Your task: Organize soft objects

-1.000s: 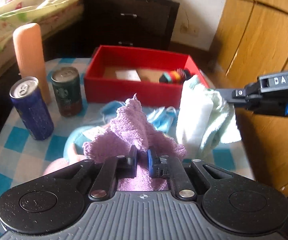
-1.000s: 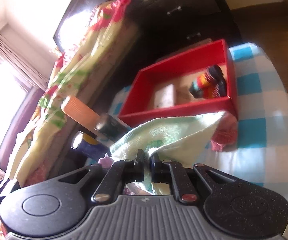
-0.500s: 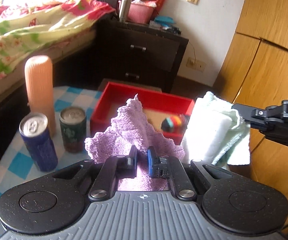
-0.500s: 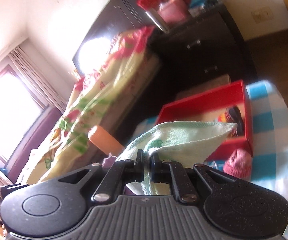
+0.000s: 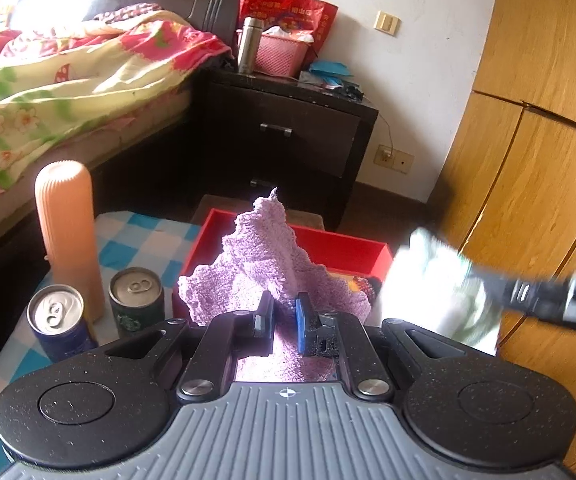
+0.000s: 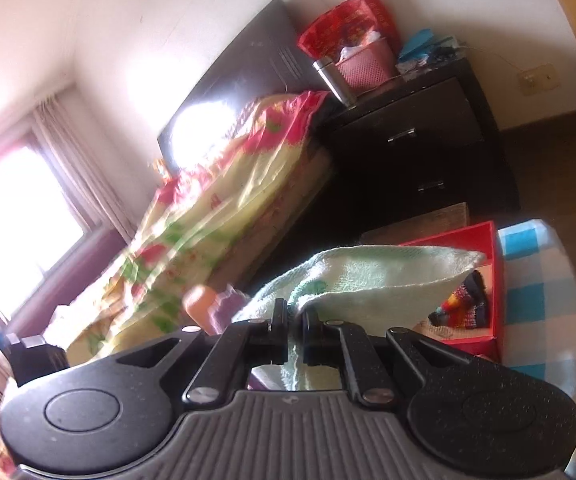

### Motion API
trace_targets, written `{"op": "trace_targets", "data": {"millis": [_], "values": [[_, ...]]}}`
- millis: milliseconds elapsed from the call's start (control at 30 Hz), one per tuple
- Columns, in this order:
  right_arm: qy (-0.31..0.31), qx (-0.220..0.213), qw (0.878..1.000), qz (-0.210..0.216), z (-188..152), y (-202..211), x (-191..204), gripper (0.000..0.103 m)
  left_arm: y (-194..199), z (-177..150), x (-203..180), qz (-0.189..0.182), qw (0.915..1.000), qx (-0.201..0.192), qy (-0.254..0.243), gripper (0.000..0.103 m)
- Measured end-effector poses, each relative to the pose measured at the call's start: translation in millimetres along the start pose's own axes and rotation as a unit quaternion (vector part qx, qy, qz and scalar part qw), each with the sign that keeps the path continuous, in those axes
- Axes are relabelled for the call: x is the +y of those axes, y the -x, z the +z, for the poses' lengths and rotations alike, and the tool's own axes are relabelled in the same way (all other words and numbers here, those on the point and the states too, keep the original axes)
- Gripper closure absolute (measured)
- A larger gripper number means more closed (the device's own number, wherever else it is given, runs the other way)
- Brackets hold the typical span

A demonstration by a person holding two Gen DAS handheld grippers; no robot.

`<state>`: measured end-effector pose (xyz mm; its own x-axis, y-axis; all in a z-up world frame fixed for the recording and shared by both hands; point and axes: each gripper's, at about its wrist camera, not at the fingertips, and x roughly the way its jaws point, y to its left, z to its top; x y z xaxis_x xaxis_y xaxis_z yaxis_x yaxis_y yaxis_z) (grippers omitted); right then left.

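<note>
Both fluffy: lilac cloth (image 5: 264, 264), mint towel (image 6: 375, 280).

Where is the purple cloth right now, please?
In the left wrist view the purple cloth sits centre frame, pinched in the left gripper and lifted in front of the red box, right of the two cans.

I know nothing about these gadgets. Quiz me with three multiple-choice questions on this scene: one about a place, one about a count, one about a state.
1. Where is the striped multicoloured soft thing? A in the red box; B on the bed; C on the nightstand.
2. How many drink cans stand on the checked tablecloth? A one; B two; C four.
3. The left gripper is: A wide open and empty; B shut on the fluffy purple cloth; C out of sight.

Answers: 1 A, it lies inside the red box. 2 B, a blue can and a dark green can. 3 B, the left gripper pinches the purple cloth.
</note>
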<state>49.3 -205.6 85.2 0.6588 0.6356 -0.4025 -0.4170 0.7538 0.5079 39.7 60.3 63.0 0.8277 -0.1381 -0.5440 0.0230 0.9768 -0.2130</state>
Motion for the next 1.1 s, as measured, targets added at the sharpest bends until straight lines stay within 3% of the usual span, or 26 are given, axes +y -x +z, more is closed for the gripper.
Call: {"op": "trace_targets", "data": {"millis": [100, 167, 200, 233, 267, 333, 400, 433, 500, 533, 567, 600, 667, 700, 767, 833, 933, 1100], "values": [[-0.065, 0.065, 0.995, 0.047, -16, -18, -19, 0.103, 0, -1, 6, 0.003, 1.0, 0.004, 0.009, 0.095], [0.008, 0.085, 0.995, -0.048, -30, -33, -12, 0.103, 0, -3, 7, 0.005, 0.9999, 0.005, 0.009, 0.095], [-0.027, 0.105, 0.994, -0.03, -34, -37, -19, 0.103, 1, -3, 8, 0.003, 0.9999, 0.006, 0.008, 0.095], [-0.068, 0.115, 0.991, 0.017, -35, -37, -25, 0.103, 1, -3, 9, 0.003, 1.0, 0.005, 0.008, 0.095], [-0.063, 0.106, 0.992, 0.03, -33, -32, -21, 0.103, 2, -3, 9, 0.005, 1.0, 0.003, 0.007, 0.095], [-0.017, 0.079, 0.997, -0.004, -26, -25, -12, 0.103, 2, -2, 11, 0.009, 0.9999, 0.001, 0.01, 0.095], [-0.108, 0.088, 0.988, 0.072, -20, -19, -27, 0.103, 3, -1, 13, 0.007, 0.9999, 0.001, 0.013, 0.095], [-0.096, 0.076, 0.989, 0.081, -17, -13, -21, 0.103, 3, -1, 14, 0.009, 0.9999, 0.0, 0.013, 0.094], [0.003, 0.035, 0.999, 0.019, -11, -3, 1, 0.103, 2, -1, 15, 0.014, 0.9997, 0.001, 0.018, 0.094], [-0.011, 0.046, 0.999, 0.012, -11, -7, -4, 0.103, 2, -2, 15, 0.012, 0.9997, 0.003, 0.02, 0.094], [-0.073, 0.07, 0.994, 0.043, -12, -12, -17, 0.103, 2, -2, 15, 0.01, 0.9997, 0.003, 0.02, 0.094], [-0.085, 0.071, 0.992, 0.065, -14, -9, -17, 0.103, 3, -2, 15, 0.01, 0.9998, 0.002, 0.018, 0.094], [0.012, 0.033, 0.999, 0.017, -13, 1, 7, 0.103, 2, -2, 15, 0.014, 0.9998, 0.001, 0.016, 0.094], [0.012, 0.04, 0.999, 0.007, -13, -5, 3, 0.103, 1, -2, 15, 0.014, 0.9997, 0.003, 0.019, 0.094], [-0.086, 0.077, 0.993, 0.032, -16, -15, -23, 0.103, 2, -2, 15, 0.009, 0.9998, 0.005, 0.019, 0.094], [-0.037, 0.037, 0.998, 0.033, -6, 6, -5, 0.103, 3, -2, 14, 0.012, 0.9999, 0.0, 0.011, 0.093], [-0.044, -0.009, 0.997, 0.063, 13, 27, -1, 0.103, 1, -1, 17, 0.012, 0.9997, 0.003, 0.022, 0.093], [-0.04, -0.001, 0.998, 0.046, 7, 20, 1, 0.103, 1, -3, 13, 0.009, 0.9998, 0.005, 0.015, 0.093]]}}
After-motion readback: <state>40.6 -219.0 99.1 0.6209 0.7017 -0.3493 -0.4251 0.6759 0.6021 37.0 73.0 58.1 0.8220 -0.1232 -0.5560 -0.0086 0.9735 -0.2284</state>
